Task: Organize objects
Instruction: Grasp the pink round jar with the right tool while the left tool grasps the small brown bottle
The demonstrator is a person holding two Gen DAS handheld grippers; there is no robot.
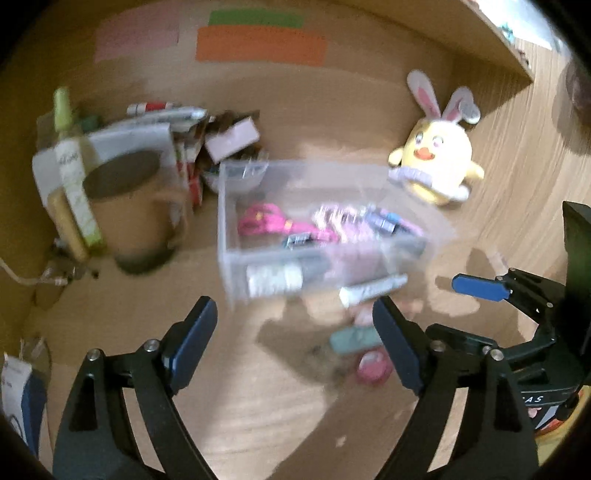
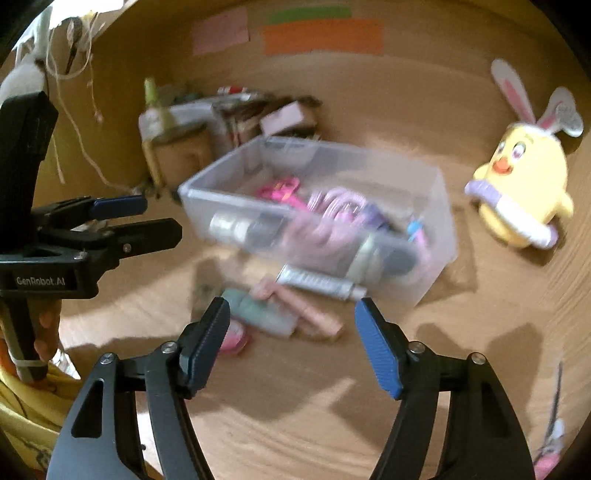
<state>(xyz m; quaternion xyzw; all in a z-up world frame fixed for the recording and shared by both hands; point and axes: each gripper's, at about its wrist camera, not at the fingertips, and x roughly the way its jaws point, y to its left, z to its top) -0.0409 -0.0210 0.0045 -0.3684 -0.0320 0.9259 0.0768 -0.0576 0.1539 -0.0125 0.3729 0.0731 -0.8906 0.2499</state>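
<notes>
A clear plastic storage bin [image 2: 369, 177], already part-filled with pink and purple oddments, is seen on the wooden desk [image 2: 295, 424]. Just before the bin, a white tube [image 2: 321, 282], a teal case [image 2: 258, 312] and a pink stick [image 2: 314, 314] lie loose. The tube's long axis runs along the bin's front wall, cap toward the yellow plush chick [image 2: 524, 184]. The left gripper [image 1: 295, 343] and right gripper [image 2: 291, 339] are held wide open, empty. Collection appears under way; a descent onto the tube is judged next.

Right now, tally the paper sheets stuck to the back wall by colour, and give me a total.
pink sheet: 1
green sheet: 1
orange sheet: 1
Total: 3
</notes>
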